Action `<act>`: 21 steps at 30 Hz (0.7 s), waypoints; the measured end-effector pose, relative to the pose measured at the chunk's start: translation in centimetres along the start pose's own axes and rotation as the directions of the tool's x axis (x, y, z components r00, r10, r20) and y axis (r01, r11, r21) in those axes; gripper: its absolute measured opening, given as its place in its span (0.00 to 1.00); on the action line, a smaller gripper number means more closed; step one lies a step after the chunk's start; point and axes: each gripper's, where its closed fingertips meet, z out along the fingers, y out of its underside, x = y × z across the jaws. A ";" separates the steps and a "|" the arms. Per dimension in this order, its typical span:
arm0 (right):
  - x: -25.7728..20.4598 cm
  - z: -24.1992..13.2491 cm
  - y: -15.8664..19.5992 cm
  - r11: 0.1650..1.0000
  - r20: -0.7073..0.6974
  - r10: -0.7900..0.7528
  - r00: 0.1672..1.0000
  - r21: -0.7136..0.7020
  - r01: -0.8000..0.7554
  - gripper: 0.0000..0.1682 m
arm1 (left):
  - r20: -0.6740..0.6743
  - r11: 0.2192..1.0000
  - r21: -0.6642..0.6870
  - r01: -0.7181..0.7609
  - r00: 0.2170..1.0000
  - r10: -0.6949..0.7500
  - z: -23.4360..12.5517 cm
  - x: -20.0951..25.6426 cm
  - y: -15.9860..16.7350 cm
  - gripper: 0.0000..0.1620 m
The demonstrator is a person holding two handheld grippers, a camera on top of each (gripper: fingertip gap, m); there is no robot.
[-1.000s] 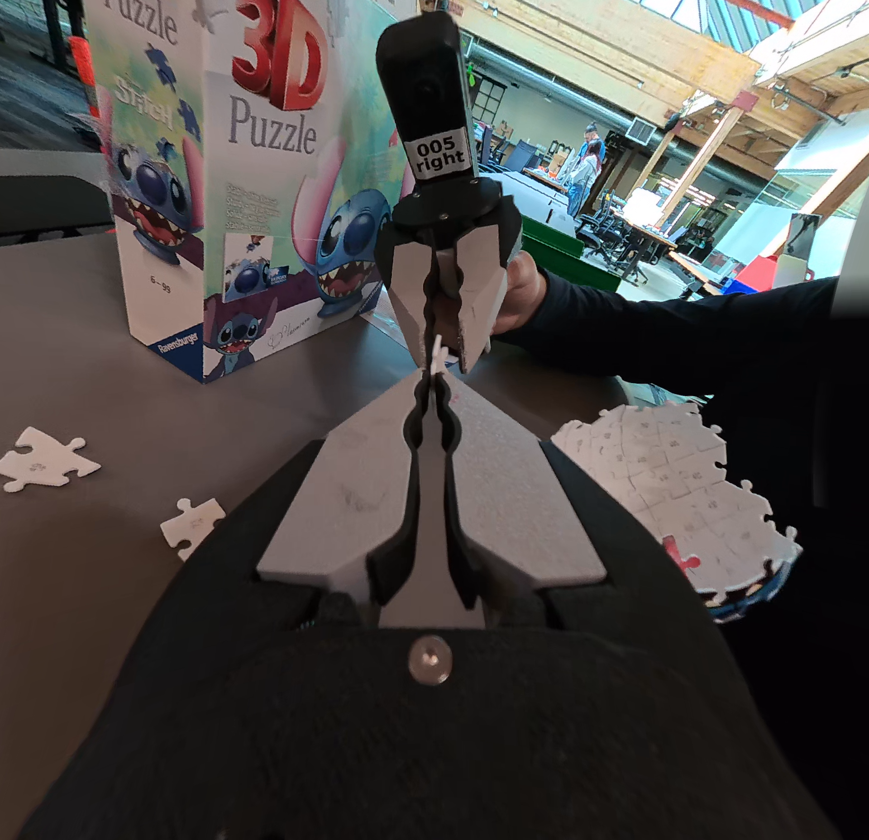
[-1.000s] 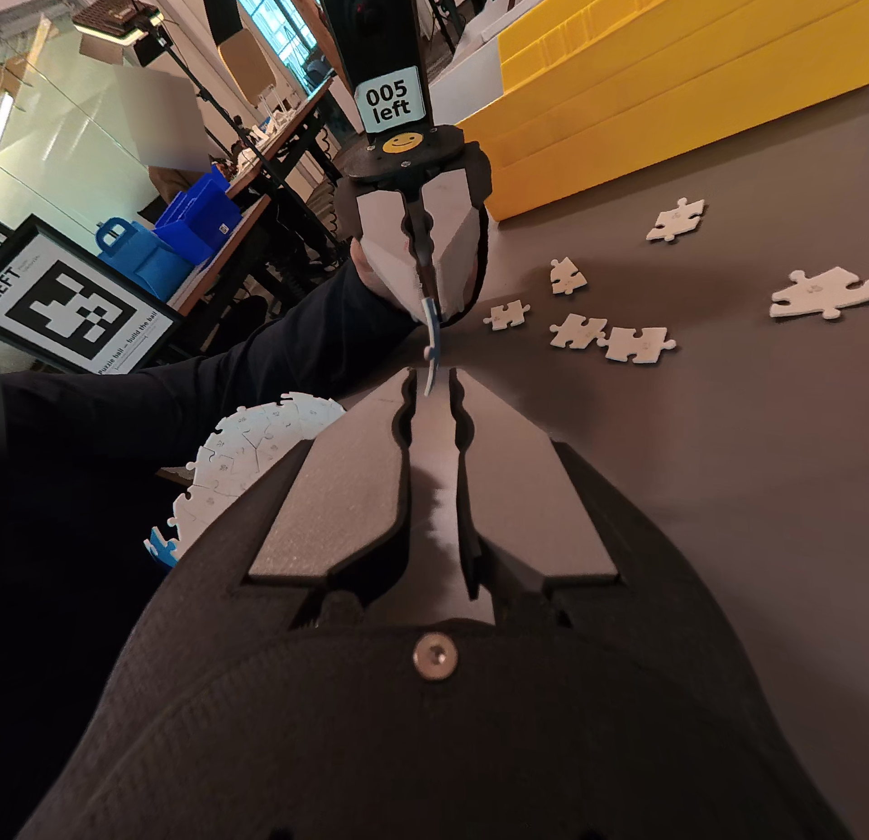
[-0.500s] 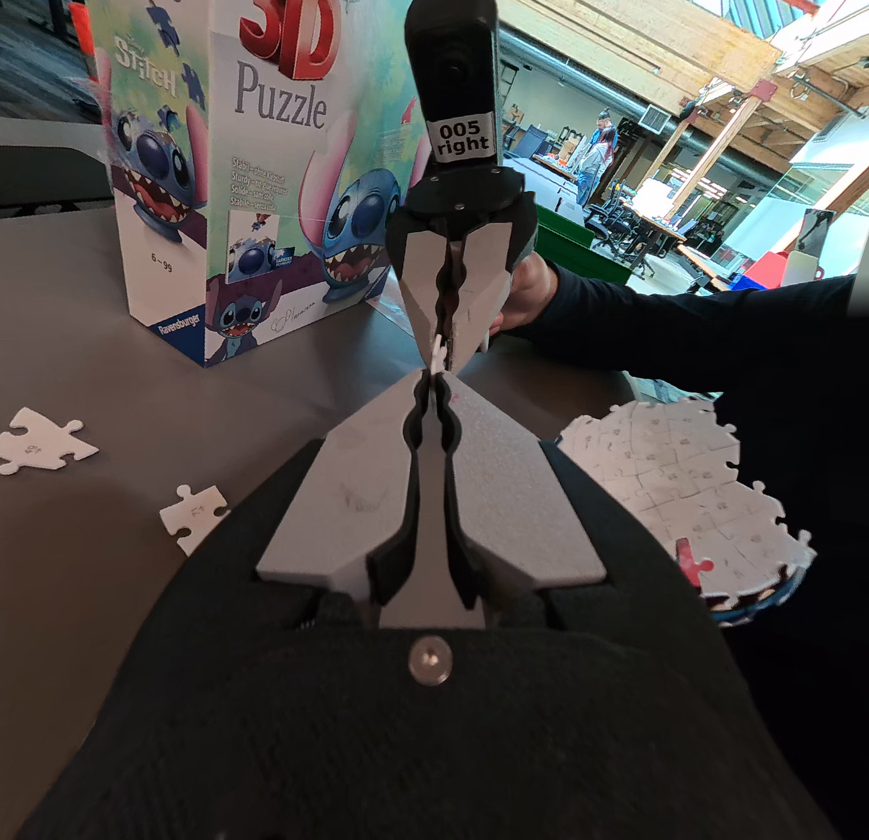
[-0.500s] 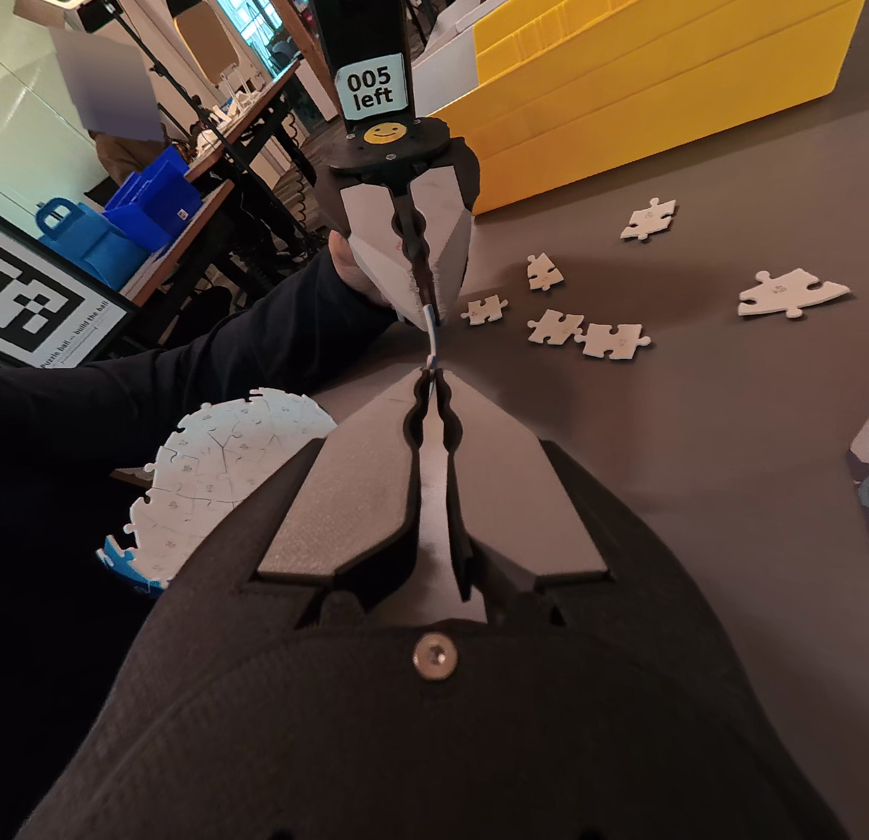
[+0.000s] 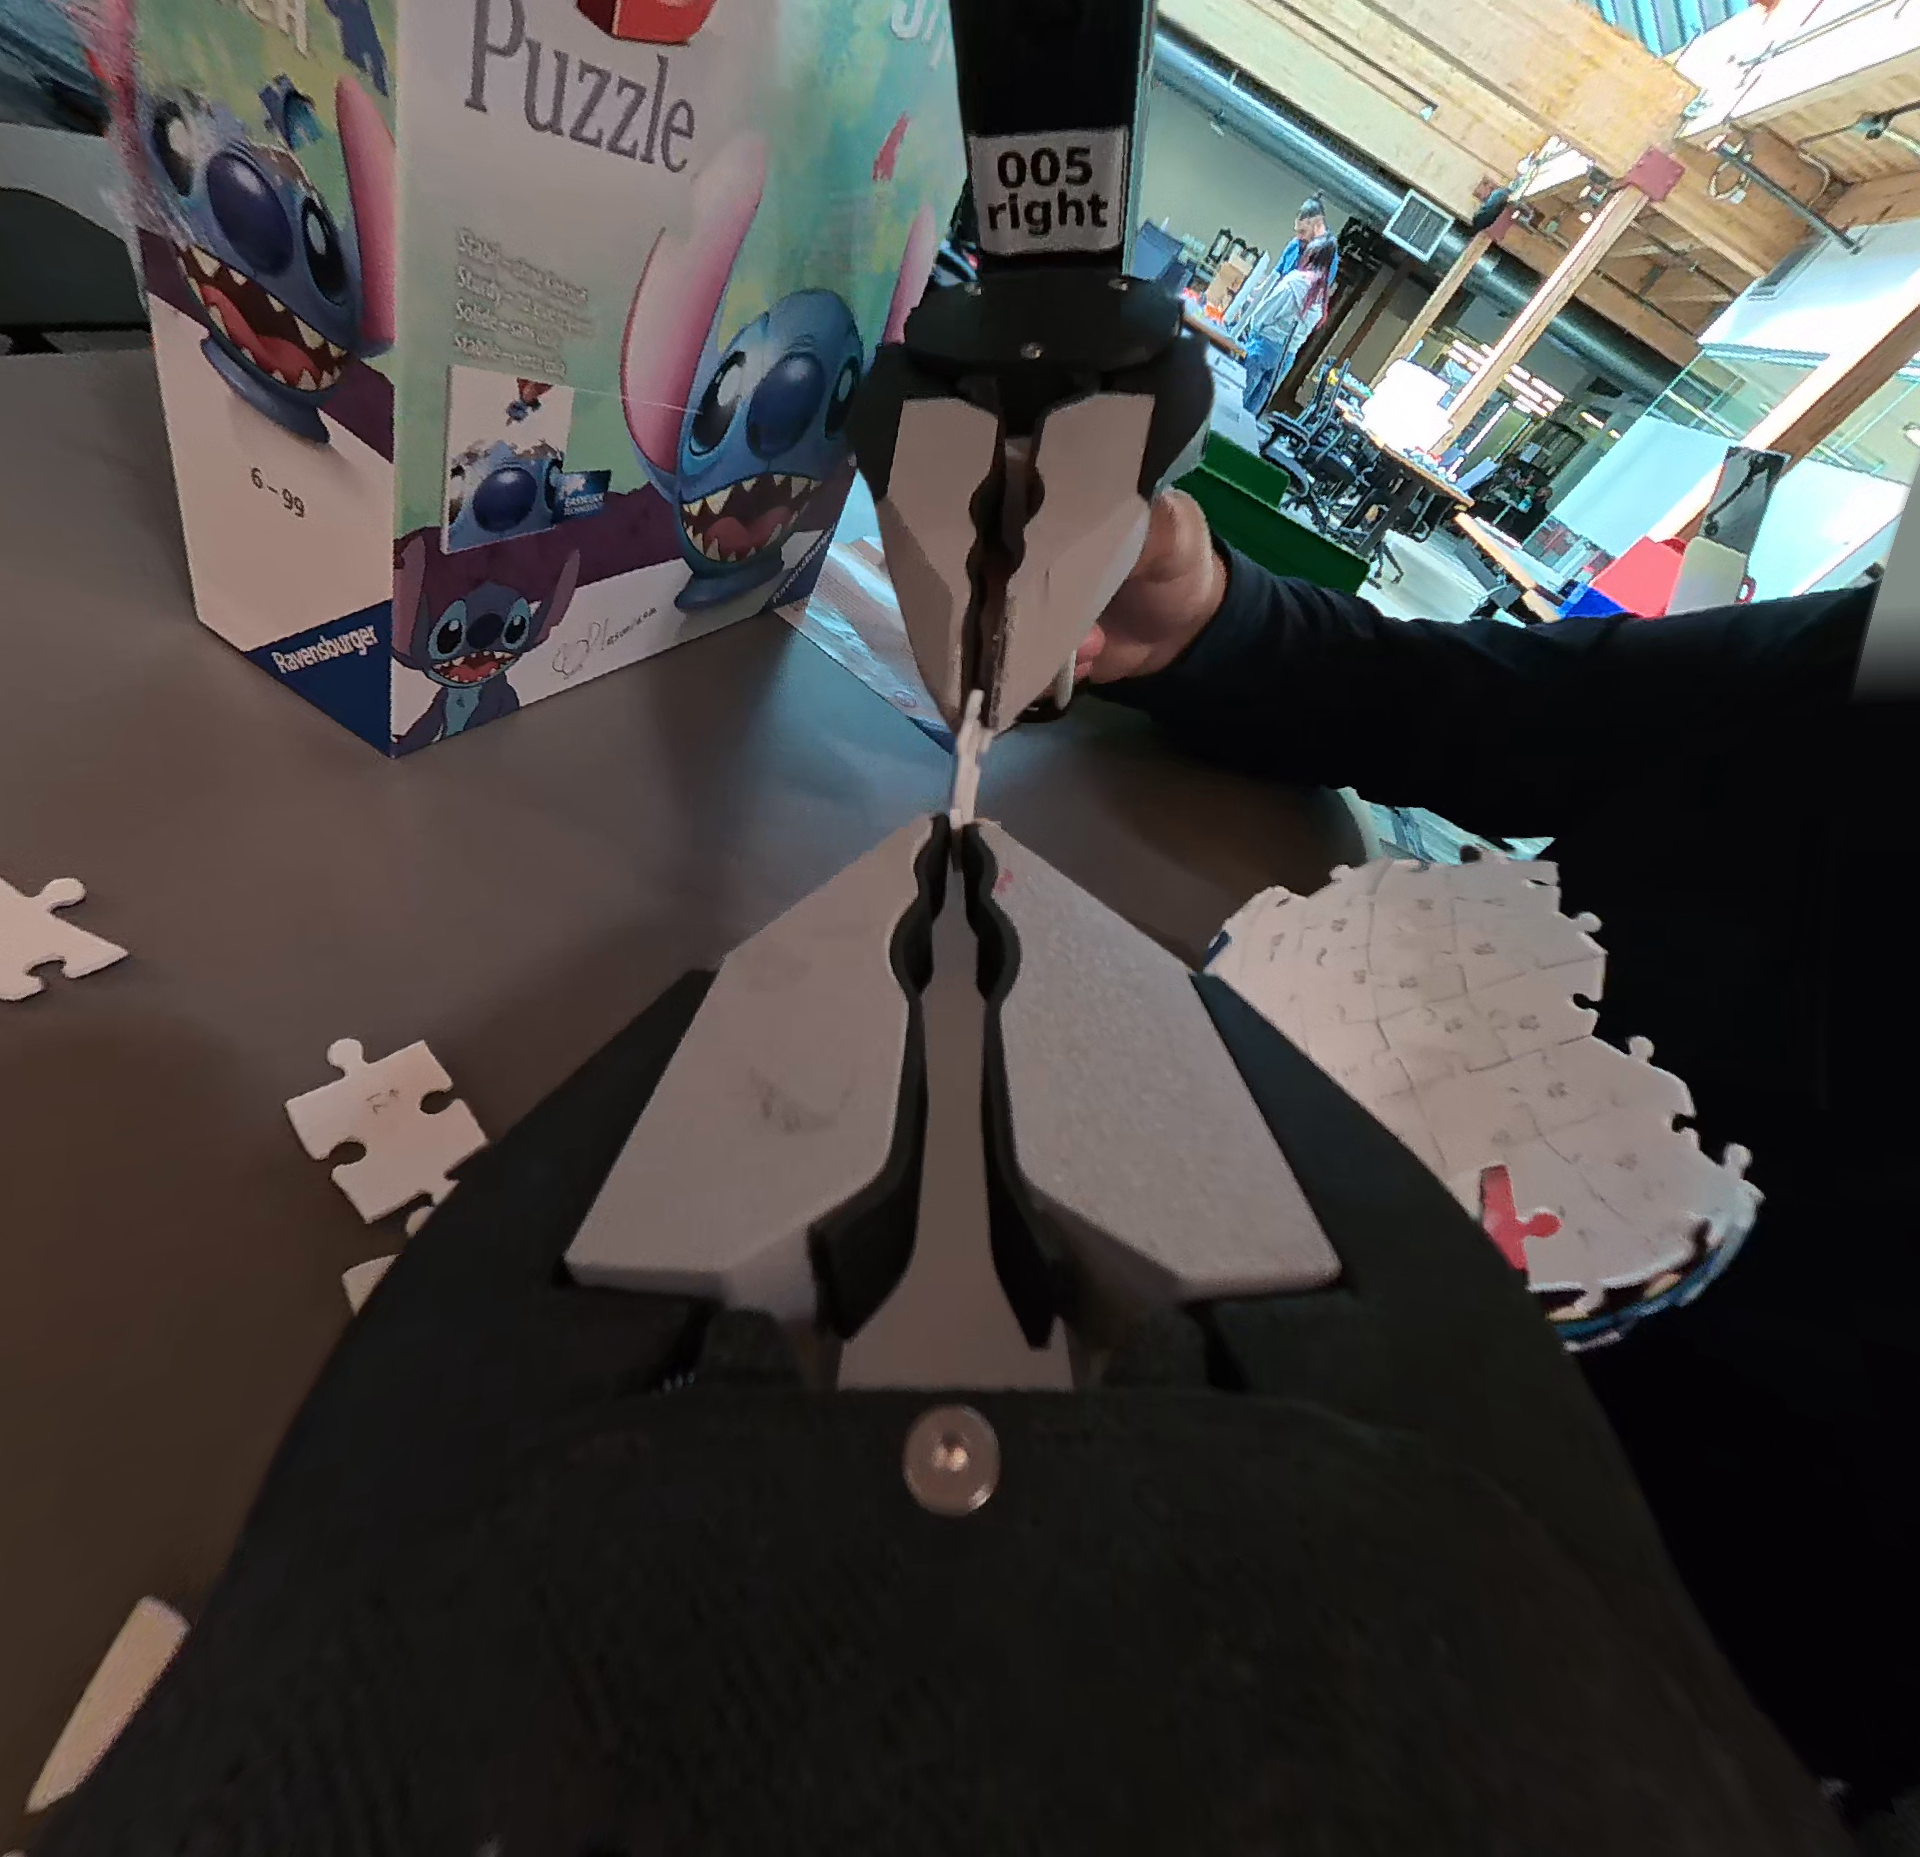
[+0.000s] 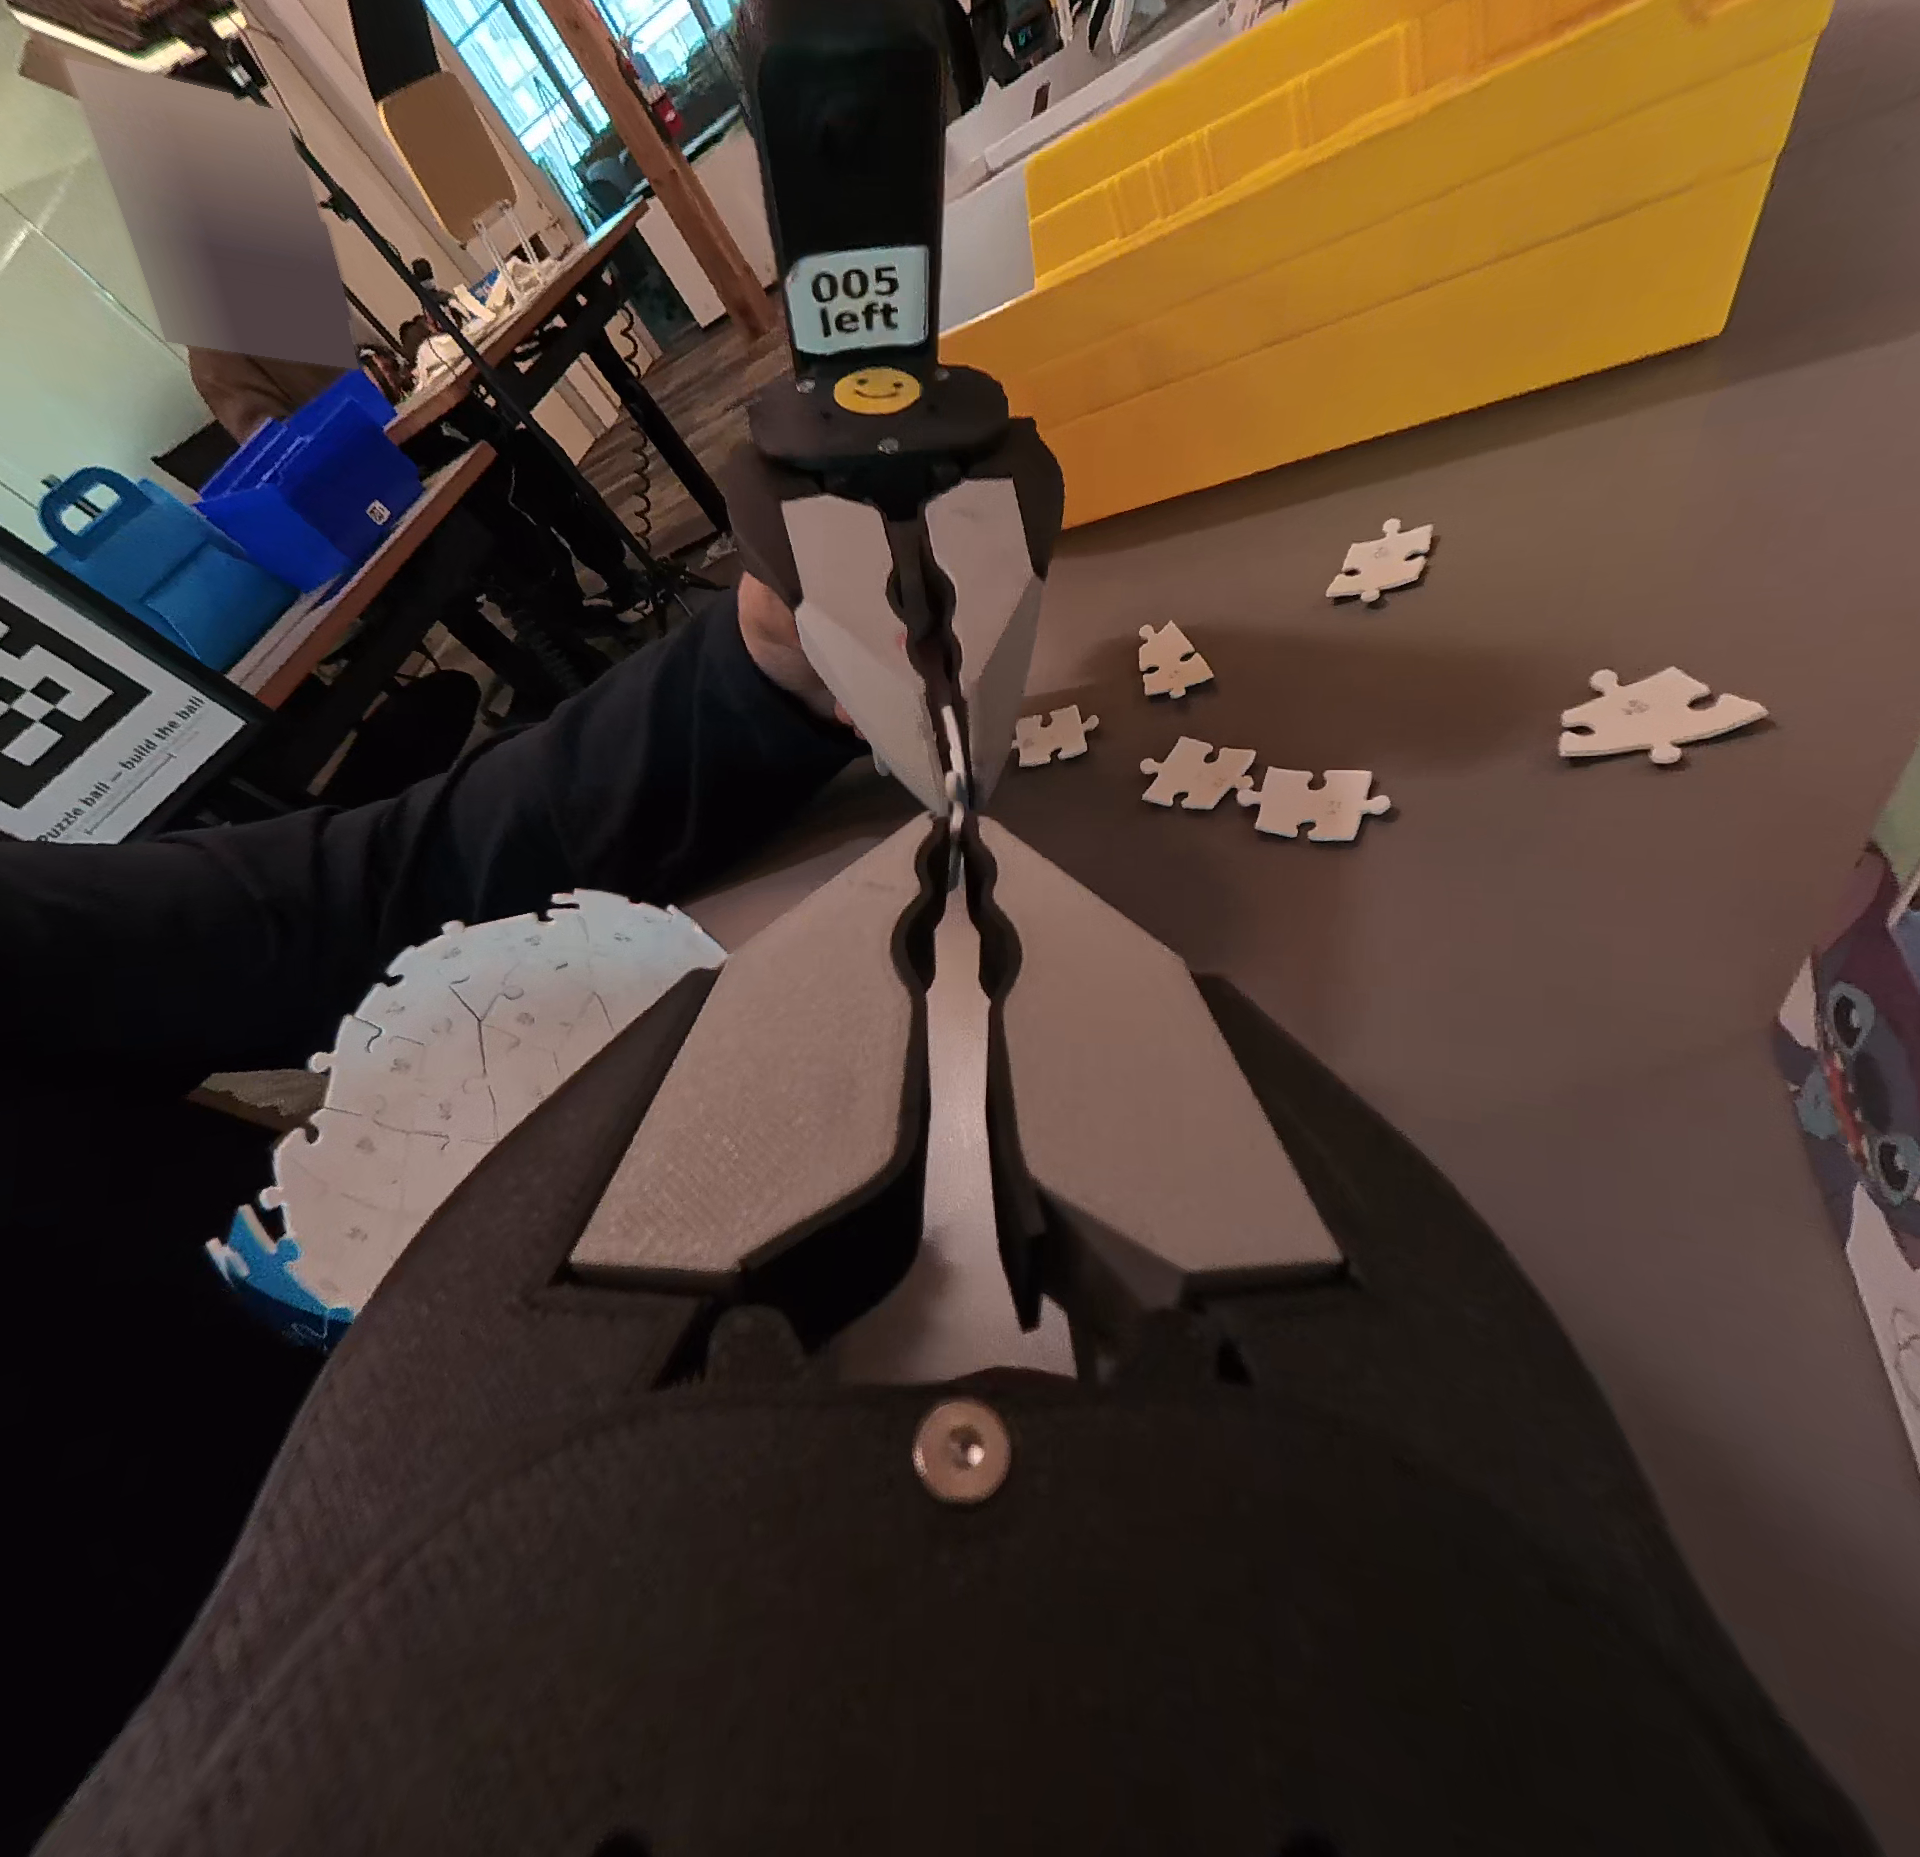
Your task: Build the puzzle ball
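Left wrist view: the left tongs (image 5: 954, 833) are closed on a puzzle piece (image 5: 968, 758), tip to tip with the right tongs (image 5: 982, 711).
Right tongs: the same piece is clamped.
Half-built ball (image 5: 1455, 1059): rests on the table (image 5: 468, 872), right of the tongs.

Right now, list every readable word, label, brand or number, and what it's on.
Not quoting any writing; what bears it:
Puzzle box: large and small print.
White sticker above the right tongs.
Second white sticker above the left tongs.
Framed marker sign: caption line.
Loose pieces: faint marks, too small to read.
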 end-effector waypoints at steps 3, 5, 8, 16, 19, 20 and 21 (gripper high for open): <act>-0.2 0.1 -0.1 1.000 0.008 0.000 1.000 0.007 -0.001 0.00 | -0.004 0.998 -0.054 -0.022 1.000 0.022 0.7 0.2 0.9 0.00; -0.2 0.3 0.1 1.000 0.014 0.008 1.000 0.004 -0.008 0.00 | 0.004 0.996 -0.080 -0.033 0.999 0.033 1.2 0.2 1.3 0.00; -0.1 0.1 -0.3 0.999 0.021 0.027 0.999 0.026 -0.027 0.01 | 0.018 0.998 -0.051 -0.044 0.999 0.045 1.1 0.1 0.8 0.00; -0.8 0.1 0.1 0.999 0.086 0.040 0.995 0.004 -0.041 0.08 | 0.025 0.999 -0.022 -0.029 0.999 0.029 0.6 -0.1 0.3 0.00; -0.2 0.2 0.4 1.000 0.021 -0.015 1.000 -0.018 0.015 0.01 | 0.001 0.999 -0.037 -0.018 1.000 0.018 0.9 0.2 0.6 0.00; -0.2 0.2 0.5 0.999 0.012 -0.026 1.000 -0.035 0.026 0.00 | -0.022 0.999 -0.042 -0.009 1.000 0.009 0.9 0.6 0.7 0.00; -0.4 0.2 0.7 0.998 0.013 -0.033 0.999 -0.060 0.034 0.00 | -0.057 0.999 -0.055 0.001 0.998 -0.004 1.0 1.1 0.9 0.01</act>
